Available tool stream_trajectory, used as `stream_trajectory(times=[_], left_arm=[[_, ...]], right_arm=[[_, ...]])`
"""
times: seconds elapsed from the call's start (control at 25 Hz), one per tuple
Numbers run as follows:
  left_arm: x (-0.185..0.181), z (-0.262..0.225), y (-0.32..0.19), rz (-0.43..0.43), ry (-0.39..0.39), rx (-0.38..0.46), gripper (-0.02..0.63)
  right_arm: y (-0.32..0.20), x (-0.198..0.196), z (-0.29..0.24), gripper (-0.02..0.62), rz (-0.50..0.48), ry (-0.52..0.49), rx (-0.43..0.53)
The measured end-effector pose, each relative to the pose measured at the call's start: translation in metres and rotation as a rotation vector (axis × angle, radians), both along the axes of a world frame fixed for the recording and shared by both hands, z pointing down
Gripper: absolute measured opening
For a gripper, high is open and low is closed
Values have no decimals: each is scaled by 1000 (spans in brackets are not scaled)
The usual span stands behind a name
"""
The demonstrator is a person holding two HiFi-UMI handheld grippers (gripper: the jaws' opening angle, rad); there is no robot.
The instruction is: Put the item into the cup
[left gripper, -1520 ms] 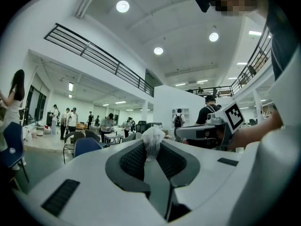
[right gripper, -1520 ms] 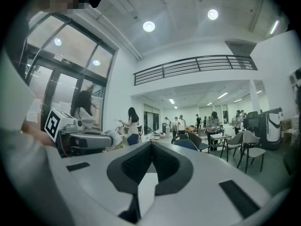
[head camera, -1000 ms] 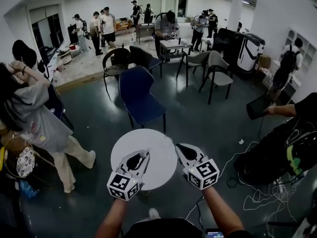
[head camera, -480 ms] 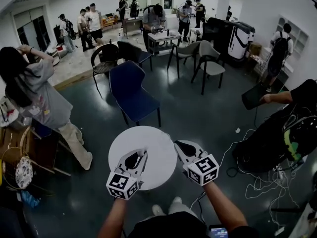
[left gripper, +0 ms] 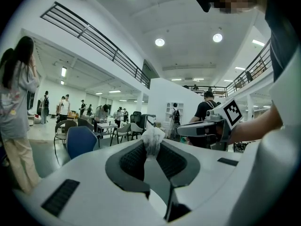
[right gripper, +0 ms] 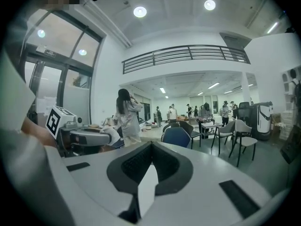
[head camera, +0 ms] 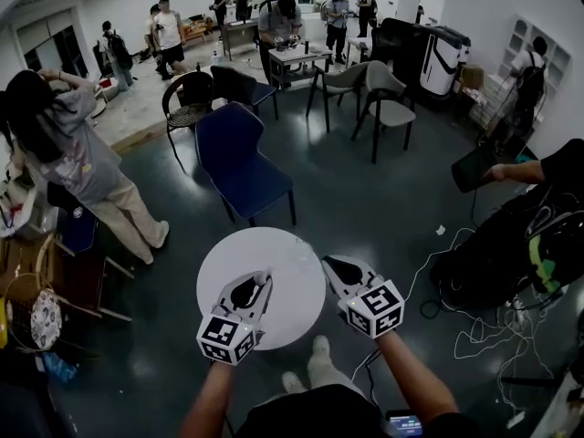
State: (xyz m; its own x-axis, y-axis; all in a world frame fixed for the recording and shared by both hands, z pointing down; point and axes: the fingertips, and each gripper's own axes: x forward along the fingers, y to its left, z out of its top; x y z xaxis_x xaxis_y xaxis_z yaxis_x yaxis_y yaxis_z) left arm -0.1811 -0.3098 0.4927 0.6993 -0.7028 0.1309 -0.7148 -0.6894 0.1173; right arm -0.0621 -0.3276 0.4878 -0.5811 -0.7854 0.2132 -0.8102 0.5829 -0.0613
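My left gripper (head camera: pixel 264 282) hovers over the near part of a round white table (head camera: pixel 274 254). Its jaws are shut on a small crumpled white item (left gripper: pixel 153 138) that sticks out past the fingertips. That item also shows at the left gripper's tip in the right gripper view, a white item (right gripper: pixel 112 134). My right gripper (head camera: pixel 331 266) hangs beside it at the table's right edge, jaws shut with nothing between them (right gripper: pixel 151 148). Both point away from me. No cup shows in any view.
A blue chair (head camera: pixel 239 164) stands just beyond the table, with black and grey chairs behind it. A person (head camera: pixel 78 167) walks at the left. Black bags (head camera: pixel 511 263) and loose cables (head camera: pixel 474 331) lie on the floor at the right.
The head view has shifted a little and the person at the left has stepped forward. Both grippers hold the same places over the table.
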Motion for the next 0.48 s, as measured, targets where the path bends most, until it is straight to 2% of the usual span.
stream_trajectory(times=[0.48], left_arm=[[54,44,-72,4,-68,-60,69]], right_arm=[[-66,54,36,17,-1,-7,-66]])
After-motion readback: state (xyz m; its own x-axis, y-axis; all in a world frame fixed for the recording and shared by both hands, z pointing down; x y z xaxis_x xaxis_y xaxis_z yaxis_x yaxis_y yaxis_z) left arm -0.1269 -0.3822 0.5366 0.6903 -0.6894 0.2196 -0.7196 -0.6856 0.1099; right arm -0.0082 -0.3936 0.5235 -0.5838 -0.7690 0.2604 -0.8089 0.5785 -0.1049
